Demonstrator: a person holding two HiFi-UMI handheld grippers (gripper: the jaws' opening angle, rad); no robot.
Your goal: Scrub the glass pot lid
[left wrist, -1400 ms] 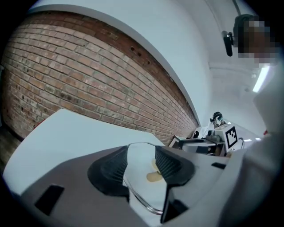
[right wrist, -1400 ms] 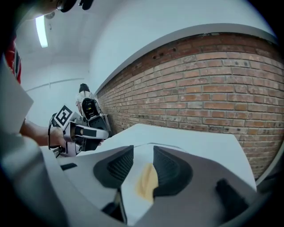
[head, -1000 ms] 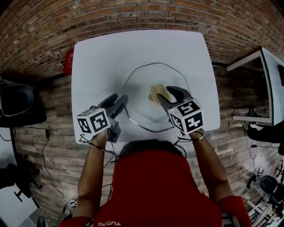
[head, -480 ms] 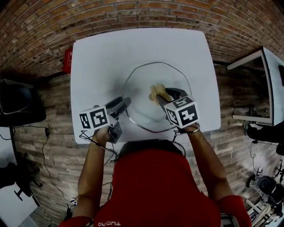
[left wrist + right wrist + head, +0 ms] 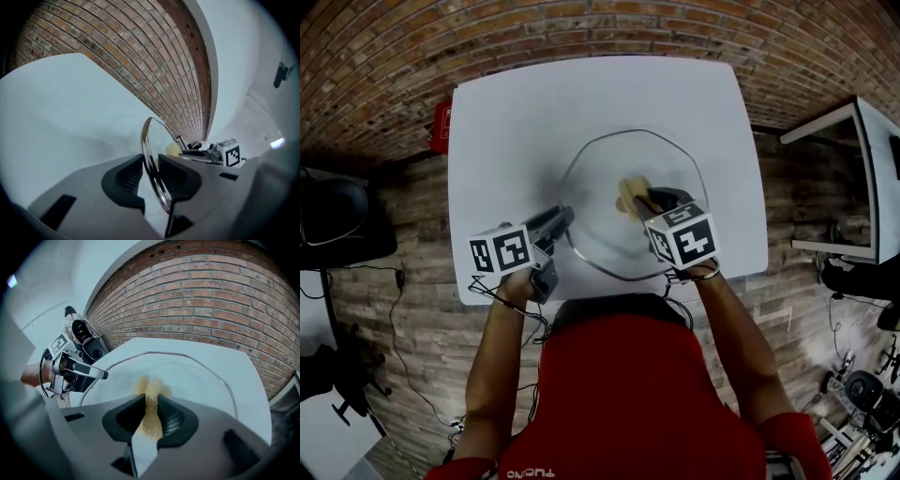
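Round glass pot lid (image 5: 600, 173) lies mid-surface on the white table (image 5: 506, 122). Your left gripper (image 5: 565, 218) has just closed onto its rim at 8 o'clock, likely to anchor it. Your right gripper (image 5: 643, 201) has just pinched the yellow sponge (image 5: 625, 192) at lid centre, apparently ready to scrub.
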